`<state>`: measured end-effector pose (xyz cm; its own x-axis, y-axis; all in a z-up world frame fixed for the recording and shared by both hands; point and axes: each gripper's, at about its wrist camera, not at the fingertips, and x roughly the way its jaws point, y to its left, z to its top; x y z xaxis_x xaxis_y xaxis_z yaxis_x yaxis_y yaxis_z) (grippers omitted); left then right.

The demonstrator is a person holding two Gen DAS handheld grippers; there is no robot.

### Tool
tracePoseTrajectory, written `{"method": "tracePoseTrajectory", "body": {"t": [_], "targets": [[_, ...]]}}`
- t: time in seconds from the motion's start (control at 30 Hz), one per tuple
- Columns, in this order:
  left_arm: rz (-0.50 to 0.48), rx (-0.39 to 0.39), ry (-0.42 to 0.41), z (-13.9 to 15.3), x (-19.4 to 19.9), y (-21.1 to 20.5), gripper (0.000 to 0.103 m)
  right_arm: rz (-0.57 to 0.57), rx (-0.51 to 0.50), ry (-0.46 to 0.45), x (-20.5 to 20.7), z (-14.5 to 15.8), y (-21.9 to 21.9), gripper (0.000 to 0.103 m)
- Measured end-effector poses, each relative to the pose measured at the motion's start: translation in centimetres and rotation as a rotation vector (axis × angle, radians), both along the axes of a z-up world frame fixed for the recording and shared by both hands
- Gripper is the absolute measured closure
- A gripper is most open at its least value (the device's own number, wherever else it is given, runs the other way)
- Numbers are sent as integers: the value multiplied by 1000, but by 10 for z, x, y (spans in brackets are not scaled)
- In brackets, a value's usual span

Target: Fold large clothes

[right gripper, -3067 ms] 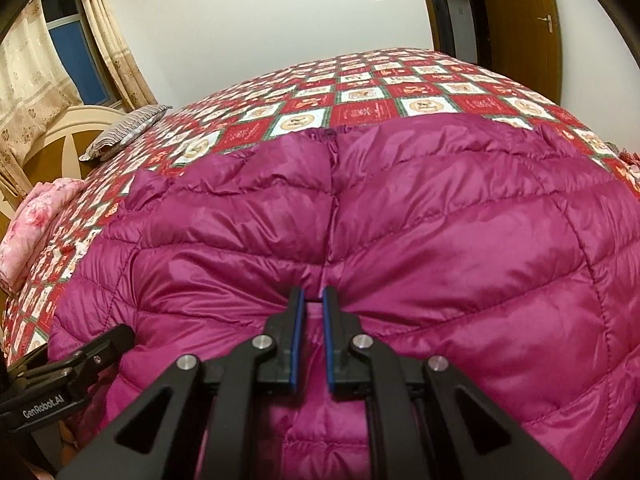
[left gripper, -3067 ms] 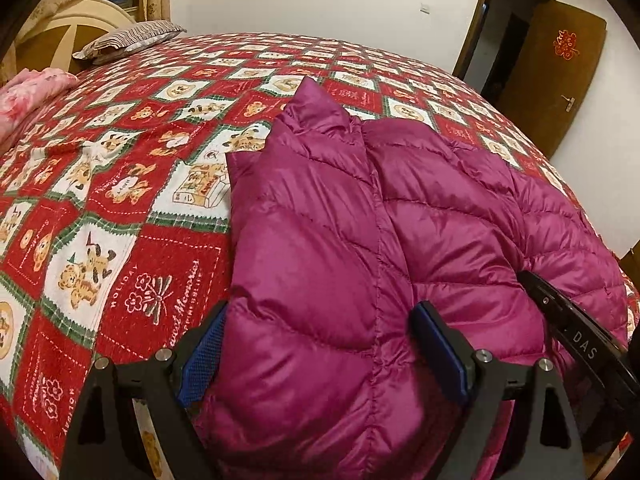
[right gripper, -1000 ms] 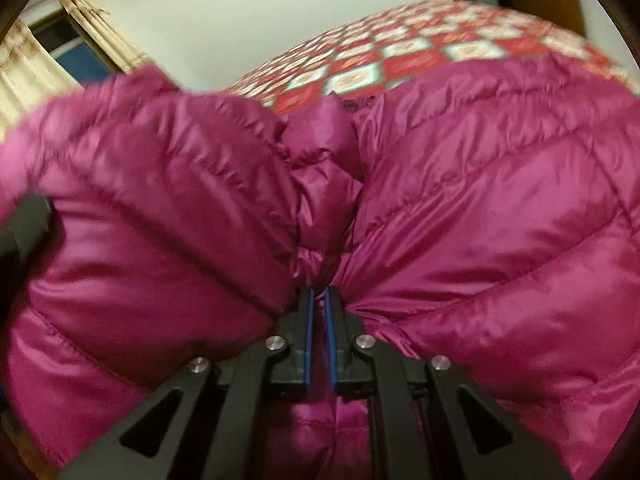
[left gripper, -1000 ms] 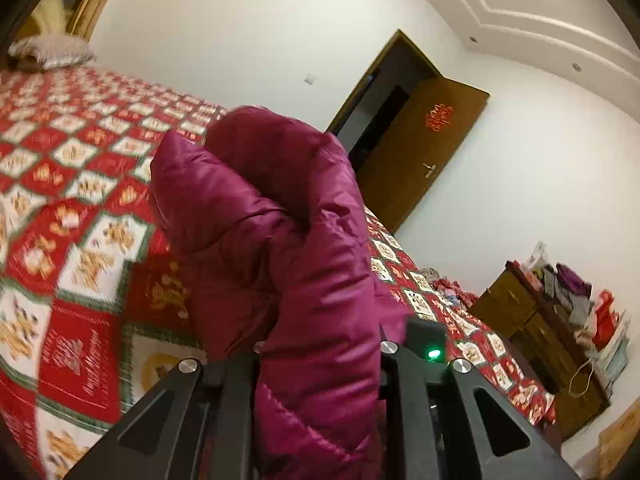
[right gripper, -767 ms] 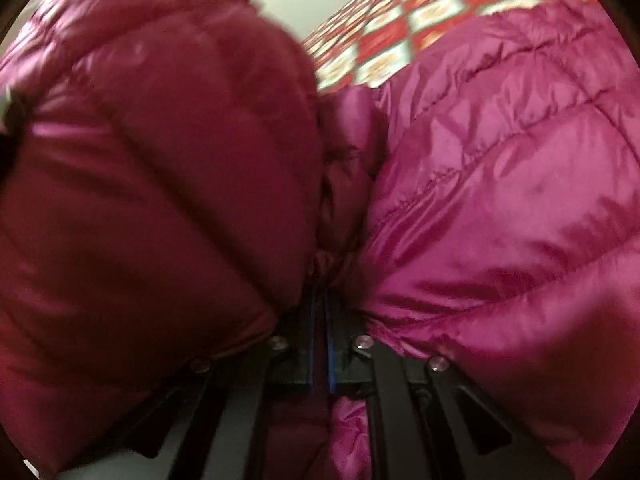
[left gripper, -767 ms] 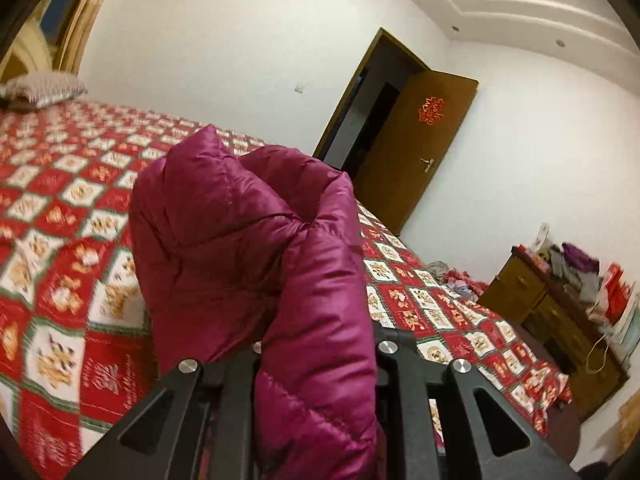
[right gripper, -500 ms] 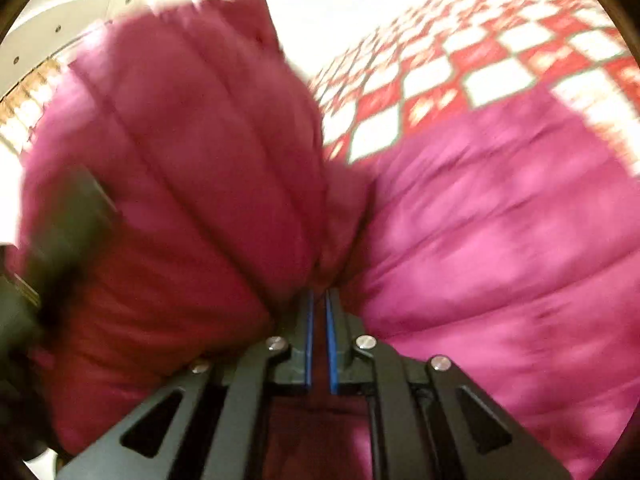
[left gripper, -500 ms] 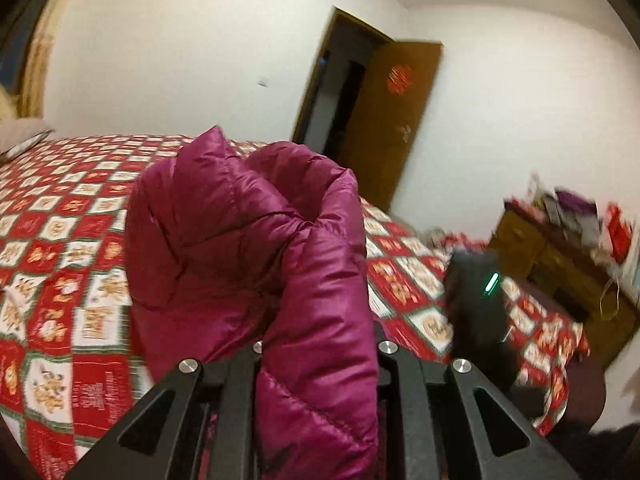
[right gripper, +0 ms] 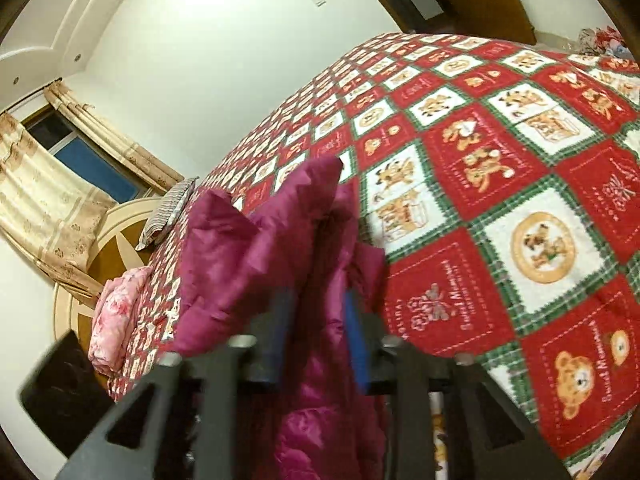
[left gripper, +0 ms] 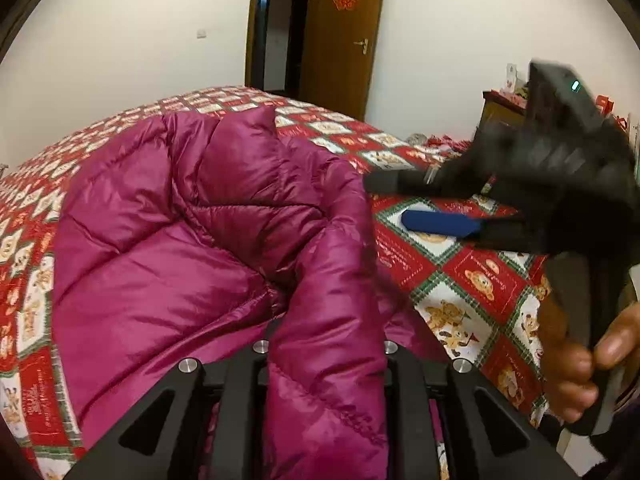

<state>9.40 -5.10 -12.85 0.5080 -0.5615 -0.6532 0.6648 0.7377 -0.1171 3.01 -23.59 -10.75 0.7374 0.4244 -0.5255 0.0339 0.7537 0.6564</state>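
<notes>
Black gripper frames, blue pads, silver screws, green light.

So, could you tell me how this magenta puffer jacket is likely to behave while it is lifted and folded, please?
The puffer jacket probably flops: it bends over the left gripper rather than holding shape. Its shiny shell looks slippery, so folds may slide. Its puffy quilting suggests it is light and springs back.
</notes>
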Motion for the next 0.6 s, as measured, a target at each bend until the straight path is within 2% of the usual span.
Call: {"method": "tracePoseTrajectory", "body": {"t": [0.03,0.17,0.27,0.3,0.4,0.43,0.5,0.6], "targets": [[-6,2,7,-2,1,-2,85,-4,8,-13,-1,3,-3,30],[-31,37,-17,-9,-8,-14,85,42,27,-39,17,1,-10,30],[-44,43,-33,-10,-17,-15,85,107,-14,-25,32,-3,0,31],[-47,40,-36,-9,-18,-14,85,137,-40,-11,38,-5,7,35],[-55,38,-44,-6,-22,-9,82,201,-145,33,51,-10,27,70],[-56,51,-51,-4,-25,-8,82,215,-165,32,52,-11,31,75],[-62,97,-78,-1,-37,-8,78,218,-191,44,52,-14,32,81],[-89,177,-149,6,-61,-6,70,214,-187,74,51,-19,28,83]]}}
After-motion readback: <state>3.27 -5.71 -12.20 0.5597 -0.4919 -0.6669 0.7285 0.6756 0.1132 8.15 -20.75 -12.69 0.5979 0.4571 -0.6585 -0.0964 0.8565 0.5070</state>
